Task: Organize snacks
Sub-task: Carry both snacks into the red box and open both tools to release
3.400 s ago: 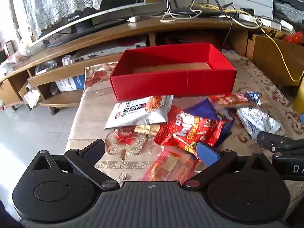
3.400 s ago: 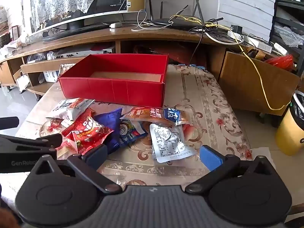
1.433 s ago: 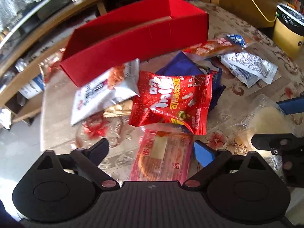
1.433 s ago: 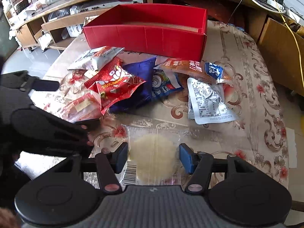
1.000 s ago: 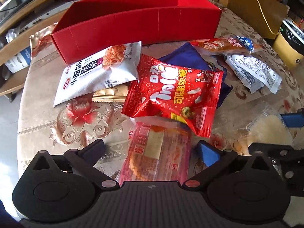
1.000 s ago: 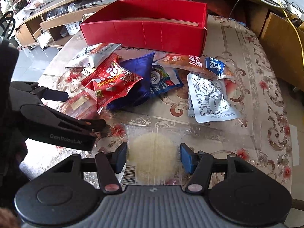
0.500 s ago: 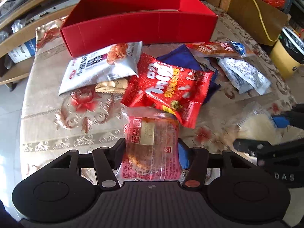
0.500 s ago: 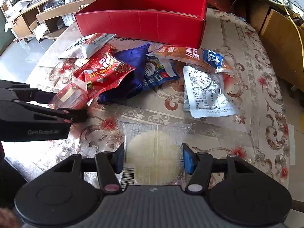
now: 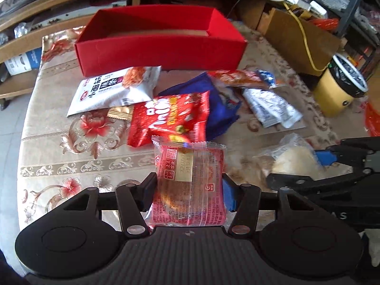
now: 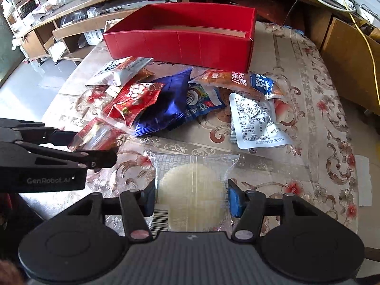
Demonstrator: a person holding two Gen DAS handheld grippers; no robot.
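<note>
Since a second ago the left gripper (image 9: 190, 191) has been closing its jaws onto the red-wrapped cake (image 9: 188, 185) and is now lifting it off the worktop (image 9: 71, 147) — pinched from both sides. The red box (image 9: 161, 47) is lying straight ahead, beyond the snack pile, its long side facing both hands. The right gripper (image 10: 192, 199) is clamping the clear-wrapped pastry (image 10: 192, 190). Only the right view is showing the box's bare floor — and the left gripper's load hanging clear.

Counting nine snack packets (image 10: 163, 109) total, seven on the table and two held up. Just one red box (image 10: 180, 45).
</note>
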